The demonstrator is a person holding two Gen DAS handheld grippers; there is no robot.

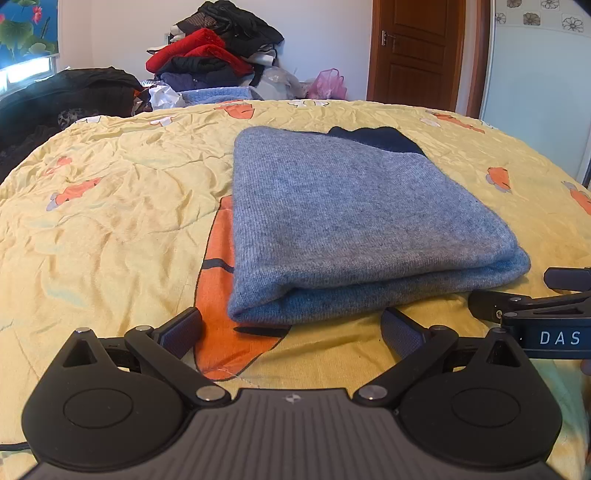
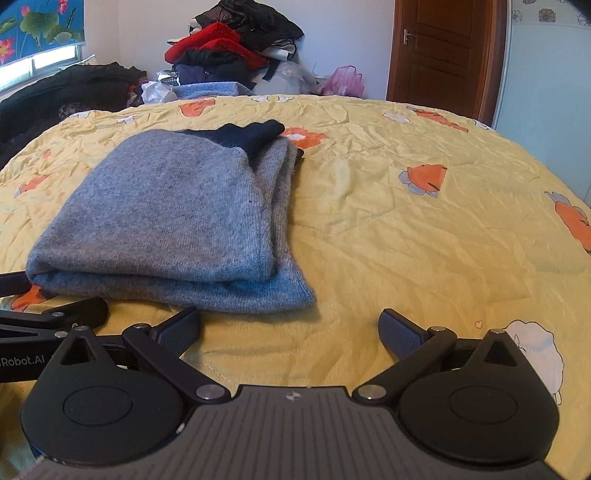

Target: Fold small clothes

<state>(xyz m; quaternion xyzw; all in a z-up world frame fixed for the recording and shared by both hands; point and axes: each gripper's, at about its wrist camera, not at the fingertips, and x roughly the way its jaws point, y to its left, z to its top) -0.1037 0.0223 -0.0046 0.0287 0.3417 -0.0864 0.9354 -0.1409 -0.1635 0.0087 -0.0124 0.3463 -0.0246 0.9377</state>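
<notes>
Both tongs (image 1: 291, 328) beside folded sweater (image 1: 354, 221)

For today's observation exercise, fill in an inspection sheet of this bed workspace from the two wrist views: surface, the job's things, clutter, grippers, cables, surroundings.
Surface: yellow quilt with an orange fish print, wrinkled.
Job's things: grey sweater, folded into a stacked rectangle with a dark navy part at its far end, lying flat on the quilt.
Clutter: pile of red and black clothes beyond the bed's far edge; pink plastic bag beside it; dark clothing at far left.
Grippers: left gripper open, empty, just short of the sweater's near edge; right gripper open, empty, over bare quilt by the sweater's near right corner.
Cables: nothing seen.
Surroundings: brown wooden door, shut; white wall; flower picture at upper left.
</notes>
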